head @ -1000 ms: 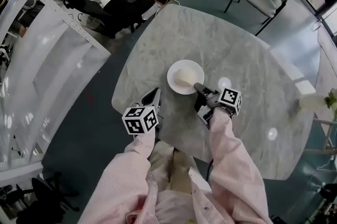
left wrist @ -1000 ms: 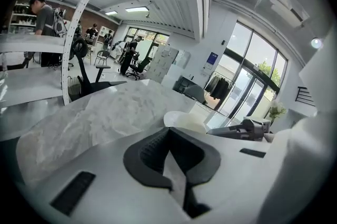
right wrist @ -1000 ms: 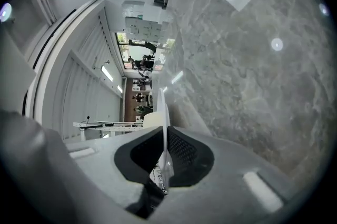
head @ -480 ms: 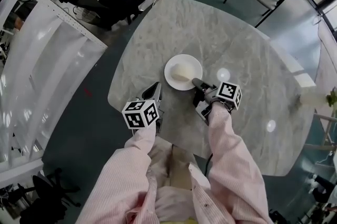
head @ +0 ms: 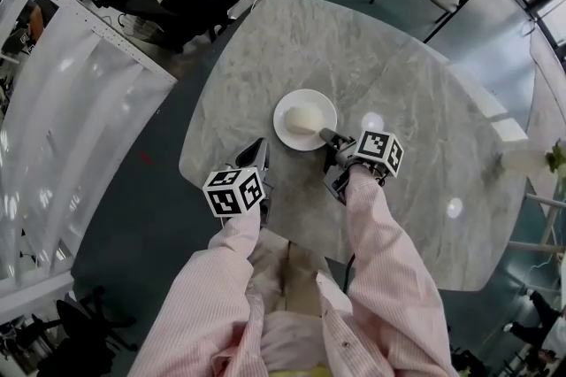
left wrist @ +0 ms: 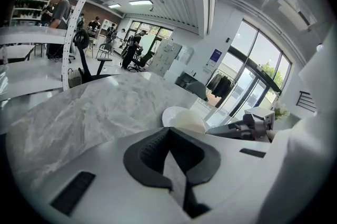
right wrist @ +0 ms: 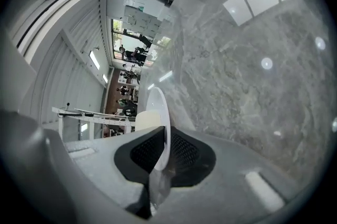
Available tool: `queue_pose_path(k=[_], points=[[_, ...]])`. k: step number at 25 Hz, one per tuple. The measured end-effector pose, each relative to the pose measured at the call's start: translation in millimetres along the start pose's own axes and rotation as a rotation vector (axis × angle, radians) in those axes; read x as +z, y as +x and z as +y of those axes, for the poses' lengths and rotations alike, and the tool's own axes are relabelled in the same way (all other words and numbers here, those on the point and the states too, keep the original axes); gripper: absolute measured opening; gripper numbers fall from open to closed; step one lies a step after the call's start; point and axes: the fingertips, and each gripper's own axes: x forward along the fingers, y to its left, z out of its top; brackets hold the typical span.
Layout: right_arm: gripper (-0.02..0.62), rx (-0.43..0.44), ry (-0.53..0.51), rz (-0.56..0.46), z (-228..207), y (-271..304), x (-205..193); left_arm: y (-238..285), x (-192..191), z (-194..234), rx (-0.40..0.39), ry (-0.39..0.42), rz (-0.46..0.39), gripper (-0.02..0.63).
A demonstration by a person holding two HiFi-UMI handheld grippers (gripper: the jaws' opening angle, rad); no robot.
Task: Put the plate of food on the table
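**Plate of food held by one rim over marble table**

A round white plate [head: 305, 120] carrying a pale mound of food [head: 303, 119] lies level over the near middle of a grey marble table [head: 424, 92]. It is gripped at its near-right rim by the right gripper [head: 326, 135] of a person in pink striped sleeves. The right gripper view shows the jaws pinching the thin edge of the plate [right wrist: 160, 104], with the food [right wrist: 147, 120] just beyond the ribbed pads and the table [right wrist: 253, 86] running alongside. None of the views settles whether the plate's base rests on the marble or hangs just above it.

The left gripper [head: 257, 150] sits well to the left, near the table's front edge. Its jaws are pressed together on nothing [left wrist: 168, 139], and it gives the plate no support (its own camera sees the plate [left wrist: 174, 114] and the right gripper [left wrist: 247, 127] from the side).

The risk here probably lies in that single-edge grip. With all the weight hanging off one rim, a slackening pinch could let the far side dip and send the food sliding. If the jaws opened while the plate was above the table, it would drop and could skid or chip. If the gripper drew back while clamped, it could drag the plate toward the near edge.
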Motion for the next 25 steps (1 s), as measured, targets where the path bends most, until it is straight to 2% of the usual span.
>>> queue_pose_path(k=[6,9,19,25], points=[[0.042,-0.135,-0.209,-0.003,-0.7,0.5,-0.9,-1.7,2.5,-1.6,0.004,-0.004,-0.004,-0.008],[0.056,-0.193,-0.279,-0.007,-1.0,-0.5,0.6,-2.7,4.3,-2.8,0.005,-0.007,-0.008,-0.008],[0.113,-0.311,-0.451,-0.020,-3.9,-6.0,1.9,-5.2,5.3,-4.1,0.003,-0.004,-0.013,-0.008],[0.127,-0.359,-0.501,-0.030,-5.7,-10.8,2.0,-7.8,5.3,-6.2,0.002,0.000,-0.014,-0.008]])
